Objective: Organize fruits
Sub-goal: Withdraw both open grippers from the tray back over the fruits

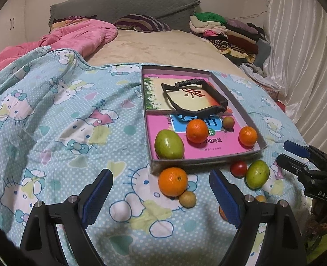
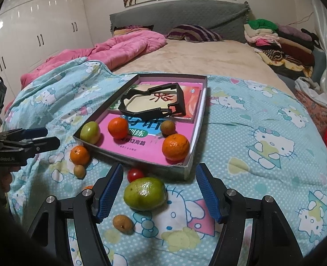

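Observation:
A shallow grey box (image 1: 205,160) (image 2: 186,168) on the bed holds a green fruit (image 1: 169,144) (image 2: 90,132), two oranges (image 1: 196,130) (image 1: 248,135) and a small brown fruit (image 1: 228,122). On the blanket in front lie an orange (image 1: 173,181) (image 2: 80,155), a small brown fruit (image 1: 187,199) (image 2: 79,171), a cherry tomato (image 1: 238,168) (image 2: 135,174) and a green fruit (image 1: 257,174) (image 2: 144,193). My left gripper (image 1: 161,196) is open, around the loose orange. My right gripper (image 2: 159,191) is open, around the loose green fruit. Another brown fruit (image 2: 122,222) lies near it.
Books (image 1: 209,146) and a black plastic frame (image 1: 194,98) lie in the box. A Hello Kitty blanket (image 1: 63,115) covers the near bed. A pink quilt (image 1: 74,37), pillows and stacked clothes (image 1: 225,31) are at the far end. Curtains (image 1: 307,55) hang on the right.

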Demonstrator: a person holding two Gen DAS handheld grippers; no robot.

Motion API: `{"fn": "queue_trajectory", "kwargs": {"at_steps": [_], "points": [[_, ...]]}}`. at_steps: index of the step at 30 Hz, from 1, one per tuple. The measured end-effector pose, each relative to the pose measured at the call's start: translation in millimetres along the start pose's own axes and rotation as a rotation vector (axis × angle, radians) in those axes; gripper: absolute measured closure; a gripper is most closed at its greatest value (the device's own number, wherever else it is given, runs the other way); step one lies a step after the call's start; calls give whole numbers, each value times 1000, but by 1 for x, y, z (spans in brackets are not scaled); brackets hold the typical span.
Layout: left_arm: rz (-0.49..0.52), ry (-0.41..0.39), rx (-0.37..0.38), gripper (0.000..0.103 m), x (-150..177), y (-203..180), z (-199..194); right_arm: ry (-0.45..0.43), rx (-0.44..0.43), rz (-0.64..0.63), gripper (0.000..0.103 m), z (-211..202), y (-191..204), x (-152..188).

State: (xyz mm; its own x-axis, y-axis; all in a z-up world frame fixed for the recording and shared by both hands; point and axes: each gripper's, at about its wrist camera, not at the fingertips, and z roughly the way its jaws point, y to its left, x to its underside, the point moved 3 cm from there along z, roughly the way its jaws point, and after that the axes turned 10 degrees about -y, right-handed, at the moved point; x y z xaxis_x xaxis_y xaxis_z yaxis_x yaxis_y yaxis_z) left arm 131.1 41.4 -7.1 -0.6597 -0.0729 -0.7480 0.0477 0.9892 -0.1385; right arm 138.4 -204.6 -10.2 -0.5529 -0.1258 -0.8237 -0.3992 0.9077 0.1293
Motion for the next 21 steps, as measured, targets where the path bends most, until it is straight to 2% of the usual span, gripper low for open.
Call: {"fn": "queue_trajectory", "kwargs": {"at_steps": [14,18,21], "points": [[-7,51,-5,14,27,2,4,34,-12,10,33,-3,10,22],[13,63,0,21,36,-2,5,56,-31,8,33,-2,14,31],[21,80,9,22,43,-5,7,79,-23,-13,33,0,19,40]]}}
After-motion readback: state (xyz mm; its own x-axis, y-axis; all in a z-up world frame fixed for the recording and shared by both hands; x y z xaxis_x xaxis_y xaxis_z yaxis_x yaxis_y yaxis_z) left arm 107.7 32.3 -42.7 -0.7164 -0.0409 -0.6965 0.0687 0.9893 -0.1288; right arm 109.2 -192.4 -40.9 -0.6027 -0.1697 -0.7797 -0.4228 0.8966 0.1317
